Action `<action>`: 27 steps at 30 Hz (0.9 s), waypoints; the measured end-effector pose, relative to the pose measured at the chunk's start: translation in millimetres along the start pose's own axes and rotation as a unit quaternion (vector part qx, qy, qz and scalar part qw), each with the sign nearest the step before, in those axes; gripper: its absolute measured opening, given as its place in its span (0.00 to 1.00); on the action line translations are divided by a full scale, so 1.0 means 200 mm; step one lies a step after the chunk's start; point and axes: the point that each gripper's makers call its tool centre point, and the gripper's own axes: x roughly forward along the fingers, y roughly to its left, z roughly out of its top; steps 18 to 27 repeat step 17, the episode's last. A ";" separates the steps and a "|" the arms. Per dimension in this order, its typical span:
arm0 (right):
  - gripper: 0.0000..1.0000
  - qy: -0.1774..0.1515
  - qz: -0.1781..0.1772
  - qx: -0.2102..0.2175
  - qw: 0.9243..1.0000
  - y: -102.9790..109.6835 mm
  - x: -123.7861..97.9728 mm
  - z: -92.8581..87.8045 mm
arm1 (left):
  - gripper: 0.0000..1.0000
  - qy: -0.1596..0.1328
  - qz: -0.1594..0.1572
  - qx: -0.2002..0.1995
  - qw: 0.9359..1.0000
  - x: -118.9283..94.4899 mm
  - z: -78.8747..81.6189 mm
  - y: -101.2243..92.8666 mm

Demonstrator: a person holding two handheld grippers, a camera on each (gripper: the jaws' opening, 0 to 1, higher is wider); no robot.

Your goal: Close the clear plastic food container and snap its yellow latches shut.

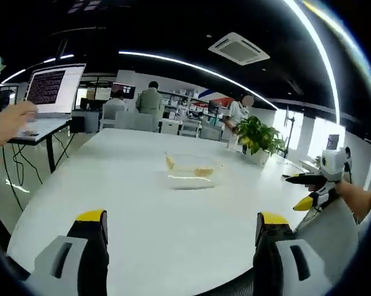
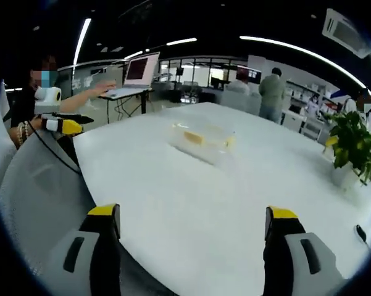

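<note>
Both grippers stand with jaws spread wide and nothing between them. Seen in the left gripper view, the left gripper (image 1: 180, 237) hangs over the near edge of the white desk (image 1: 142, 203), and the container (image 1: 191, 169) sits straight ahead of it, well apart, out toward the middle of the desk. Its clear walls make it hard to read, but yellow latches (image 1: 170, 161) show at its ends and its long axis seems to run across the gripper's line of sight, slightly slanted. From the right gripper (image 2: 194, 243) the container (image 2: 204, 140) also lies ahead and well apart, a little to the left of centre, with its long side again roughly crosswise. Whether the lid is already seated I cannot tell; it is too clear and too far off. Neither gripper looks clearly nearer, so I judge the task barely begun: both must travel forward over the desk before any pressing. A potted plant (image 2: 355, 148) stands far to the right of the right gripper, clear of the path. A laptop (image 1: 52, 89) sits on a separate stand off to the left gripper's left.
</note>
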 end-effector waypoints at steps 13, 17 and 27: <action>0.98 0.019 -0.004 -0.036 0.999 0.01 0.00 -0.04 | 0.93 -0.005 0.000 0.002 1.000 -0.01 0.00 0.01; 0.98 0.029 -0.004 -0.042 0.999 0.01 0.00 -0.05 | 0.92 -0.008 0.000 0.001 1.000 -0.01 0.00 0.01; 0.98 0.029 -0.004 -0.042 0.999 0.01 0.00 -0.05 | 0.92 -0.008 0.000 0.001 1.000 -0.01 0.00 0.01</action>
